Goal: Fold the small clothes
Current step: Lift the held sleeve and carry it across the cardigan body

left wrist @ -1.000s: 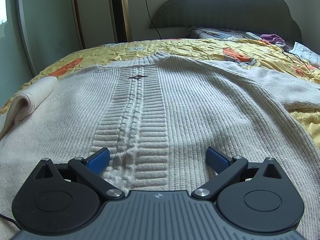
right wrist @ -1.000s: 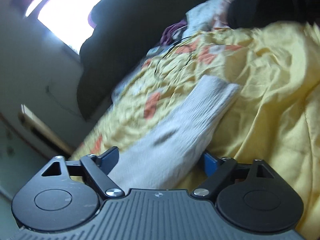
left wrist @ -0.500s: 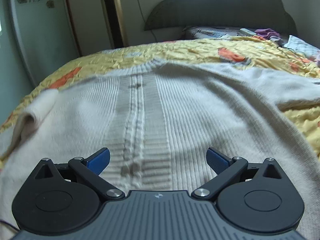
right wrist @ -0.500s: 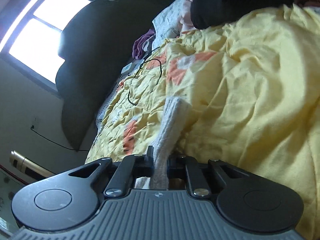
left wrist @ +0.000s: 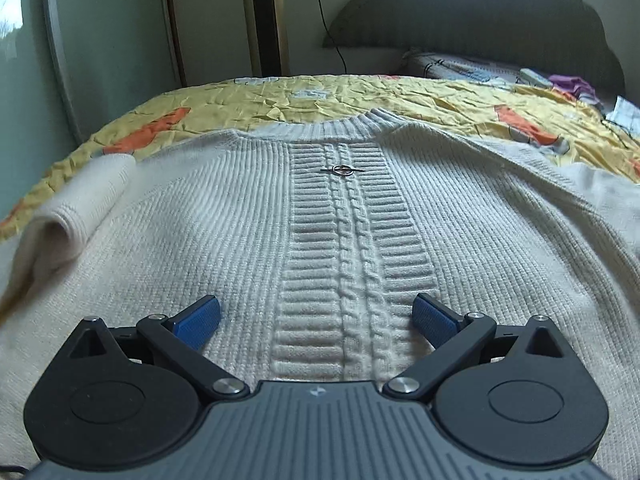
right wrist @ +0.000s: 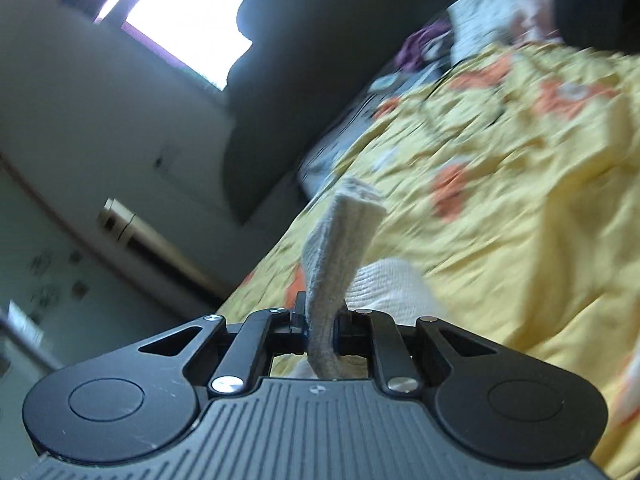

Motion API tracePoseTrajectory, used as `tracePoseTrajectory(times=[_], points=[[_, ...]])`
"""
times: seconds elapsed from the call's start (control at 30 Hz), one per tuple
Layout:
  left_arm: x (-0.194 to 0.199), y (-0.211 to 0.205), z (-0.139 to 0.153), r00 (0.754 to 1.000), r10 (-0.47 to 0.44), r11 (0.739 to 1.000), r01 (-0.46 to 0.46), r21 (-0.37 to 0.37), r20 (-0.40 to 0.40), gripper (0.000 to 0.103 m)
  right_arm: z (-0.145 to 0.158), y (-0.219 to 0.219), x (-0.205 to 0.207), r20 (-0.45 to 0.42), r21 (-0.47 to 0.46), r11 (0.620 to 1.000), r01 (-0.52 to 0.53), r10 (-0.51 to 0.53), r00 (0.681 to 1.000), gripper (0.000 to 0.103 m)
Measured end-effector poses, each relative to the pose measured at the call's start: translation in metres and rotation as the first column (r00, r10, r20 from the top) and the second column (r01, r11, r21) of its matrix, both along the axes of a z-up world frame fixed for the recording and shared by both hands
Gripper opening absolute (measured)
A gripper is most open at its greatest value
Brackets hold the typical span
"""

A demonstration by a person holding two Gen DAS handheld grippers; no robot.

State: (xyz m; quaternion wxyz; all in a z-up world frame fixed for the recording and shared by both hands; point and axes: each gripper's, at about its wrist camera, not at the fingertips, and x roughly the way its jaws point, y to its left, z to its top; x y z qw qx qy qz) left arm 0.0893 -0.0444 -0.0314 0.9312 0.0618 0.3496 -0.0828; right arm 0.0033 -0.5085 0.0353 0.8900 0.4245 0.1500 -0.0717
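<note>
A cream cable-knit sweater [left wrist: 248,240] lies flat on the bed, collar at the far end, with a small metal pin [left wrist: 342,169] on its centre band. Its left sleeve [left wrist: 80,208] is folded in over the body. My left gripper [left wrist: 316,316] hovers open over the sweater's lower middle, blue pads [left wrist: 199,320] apart, nothing between them. In the right wrist view my right gripper [right wrist: 320,330] is shut on the sweater's right sleeve [right wrist: 340,248], whose cuff sticks up past the jaws, lifted off the yellow bedspread [right wrist: 520,240].
The bed carries a yellow quilt with orange patches [left wrist: 360,96]. A dark headboard [left wrist: 480,20] and pillows with purple cloth [left wrist: 572,84] stand at the far right. A tall gold unit [left wrist: 266,16] stands by the wall. A black cable [right wrist: 472,80] lies on the quilt.
My right gripper went from open around the sleeve to shut on it, then lifted it and tilted. My left gripper shifted sideways over the sweater, staying open.
</note>
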Motion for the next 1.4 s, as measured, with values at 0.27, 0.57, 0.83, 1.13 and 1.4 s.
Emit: tracePoseTrajectory(times=[0.27, 0.57, 0.83, 1.13, 1.4], points=[[-0.004, -0.002, -0.005, 1.000, 0.008, 1.000, -0.008, 0.002, 0.024, 0.103, -0.001, 0.078, 0.038, -0.081, -0.072, 0.985, -0.154, 0.148, 0.986, 0.016], [-0.003, 0.002, -0.005, 1.000, 0.010, 1.000, -0.009, -0.022, 0.016, 0.103, -0.002, 0.122, 0.056, -0.183, -0.205, 0.951, -0.231, 0.195, 0.964, 0.016], [-0.003, 0.001, -0.005, 1.000, 0.010, 1.000, -0.009, -0.024, 0.015, 0.103, 0.015, 0.172, 0.067, -0.241, -0.462, 0.844, -0.271, 0.174, 0.955, 0.016], [-0.003, 0.001, -0.006, 1.000, 0.009, 1.000, -0.009, -0.028, 0.013, 0.103, 0.013, 0.216, 0.085, -0.277, -0.499, 0.789, -0.359, 0.248, 0.928, 0.016], [-0.009, 0.017, 0.009, 1.000, -0.005, 1.000, 0.004, -0.024, -0.006, 0.103, 0.011, 0.245, 0.090, -0.259, -0.456, 0.806, -0.377, 0.285, 0.923, 0.016]])
